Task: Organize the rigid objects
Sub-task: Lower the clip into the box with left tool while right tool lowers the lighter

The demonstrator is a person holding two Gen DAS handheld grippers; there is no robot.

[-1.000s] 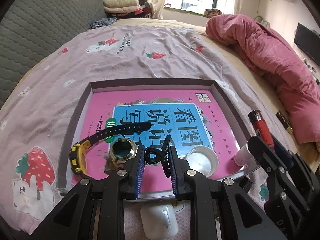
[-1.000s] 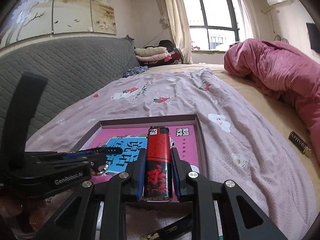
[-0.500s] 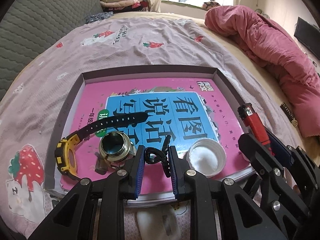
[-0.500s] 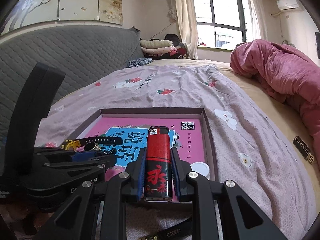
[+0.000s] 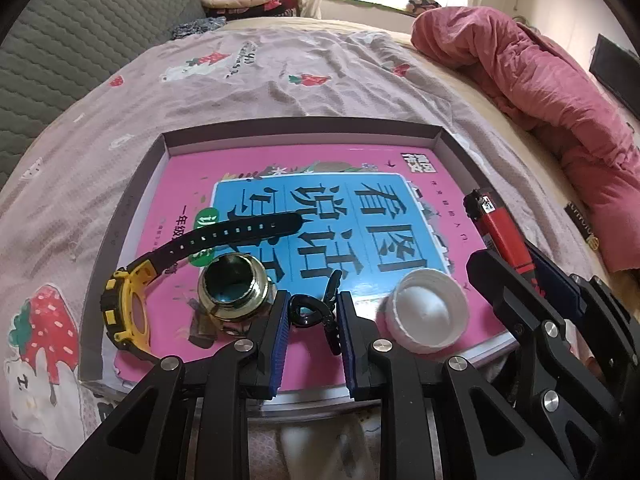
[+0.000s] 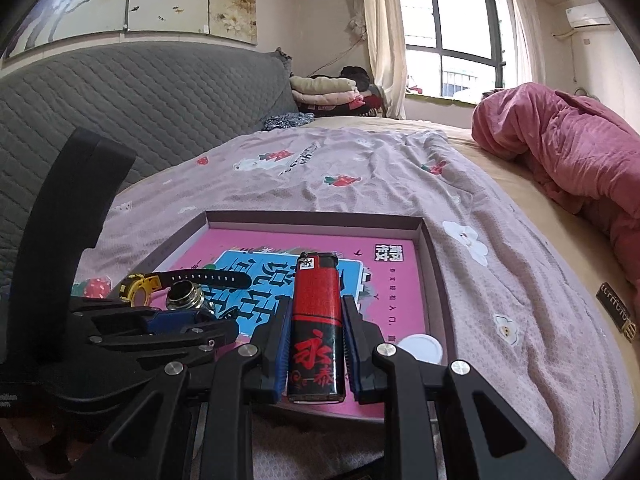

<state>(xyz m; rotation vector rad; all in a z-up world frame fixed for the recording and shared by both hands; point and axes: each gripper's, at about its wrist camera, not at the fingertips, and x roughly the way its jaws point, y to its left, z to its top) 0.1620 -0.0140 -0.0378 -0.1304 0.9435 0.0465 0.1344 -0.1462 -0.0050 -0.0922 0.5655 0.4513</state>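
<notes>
left gripper [image 5: 311, 320] clamped on black clip [image 5: 316, 312] above pink book [image 5: 256, 184], right gripper [image 6: 316, 344] gripping red lighter [image 6: 318, 320], white cap [image 6: 420, 347] just right of it

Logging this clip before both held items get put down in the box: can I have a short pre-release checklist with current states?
1. Right tongs clamped on the red lighter: ok.
2. Left tongs clamped on the black clip: ok.
3. Lighter over the box: ok.
4. Bare book cover ahead for drops: ok.
5. Clip clear of the metal fitting and white cap: ok, though both sit close.
6. Lighter height above book: cannot tell.
</notes>
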